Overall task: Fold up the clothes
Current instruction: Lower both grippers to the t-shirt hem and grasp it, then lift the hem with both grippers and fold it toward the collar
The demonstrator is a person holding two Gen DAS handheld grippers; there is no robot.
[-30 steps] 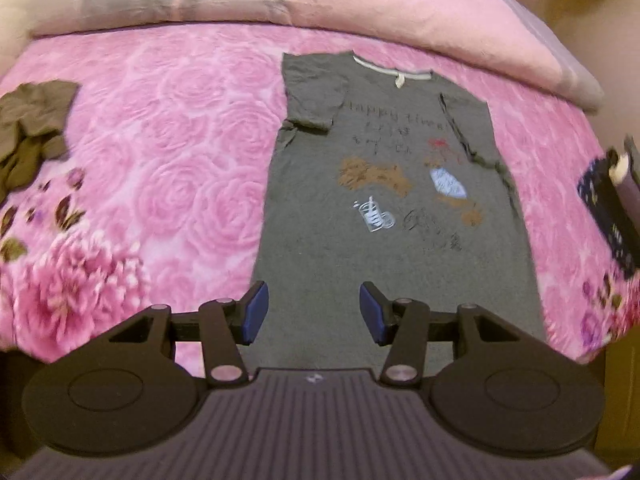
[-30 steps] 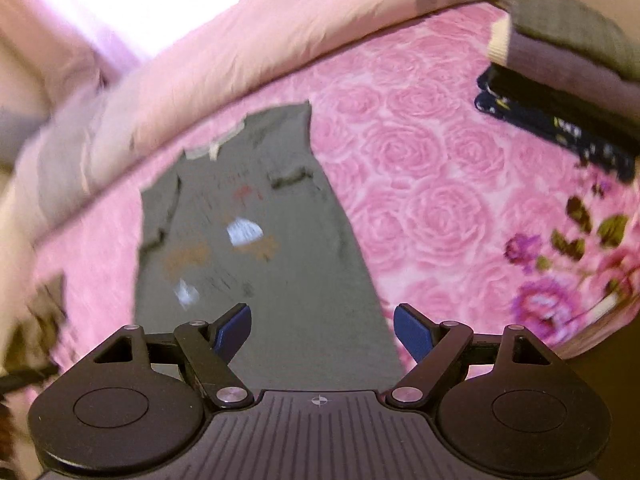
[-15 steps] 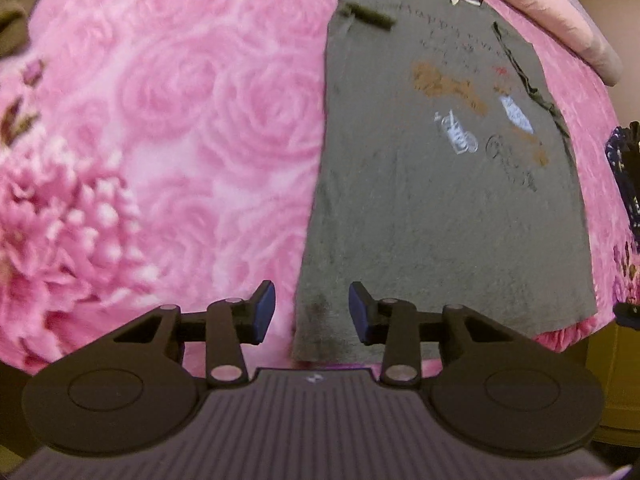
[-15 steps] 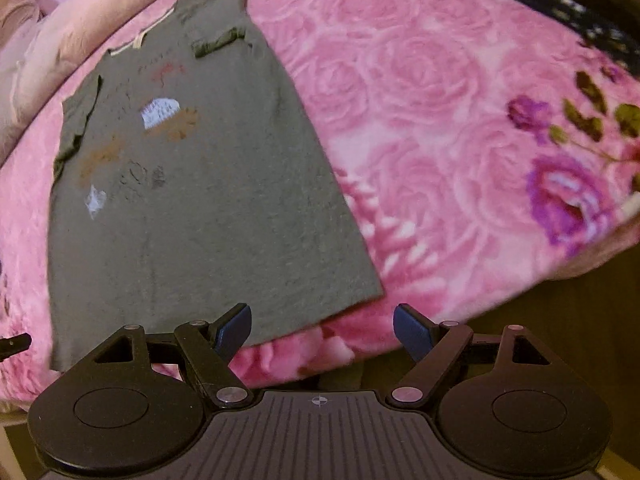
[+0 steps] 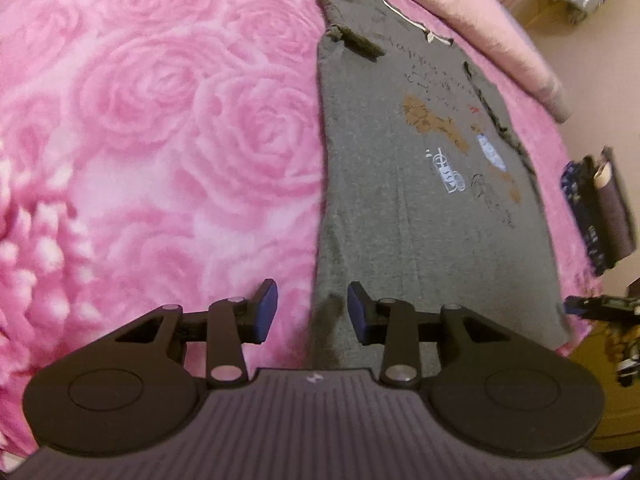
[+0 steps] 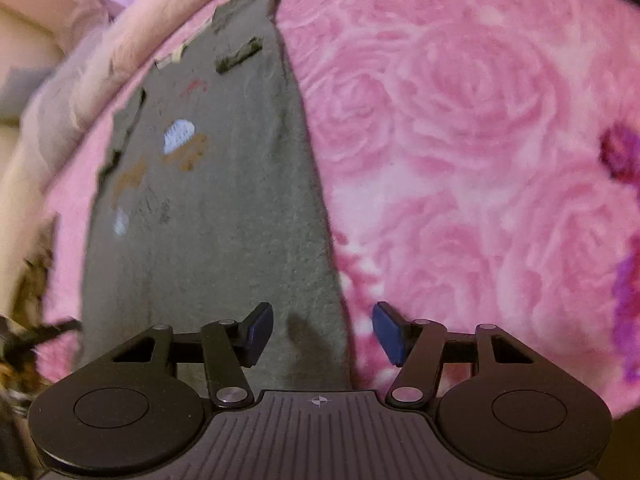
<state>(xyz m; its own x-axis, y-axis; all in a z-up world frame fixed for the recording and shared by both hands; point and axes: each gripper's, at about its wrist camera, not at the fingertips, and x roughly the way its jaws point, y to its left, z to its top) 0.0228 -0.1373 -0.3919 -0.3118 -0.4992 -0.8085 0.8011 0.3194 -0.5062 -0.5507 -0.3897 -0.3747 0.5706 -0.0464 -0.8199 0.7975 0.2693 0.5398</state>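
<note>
A grey printed cotton T-shirt [image 5: 420,208] lies flat on the pink rose-patterned bedspread [image 5: 160,140], sleeves tucked inward. The left gripper [image 5: 312,312] straddles its near left hem corner, jaws closing, pads clear of the cloth. The right gripper [image 6: 322,332] straddles the right corner, also closing. Bare bedspread flanks both edges; the hem hides behind both grippers.

Faint chest lettering on grey T-shirt [image 5: 420,208], blurred, unreadable
</note>
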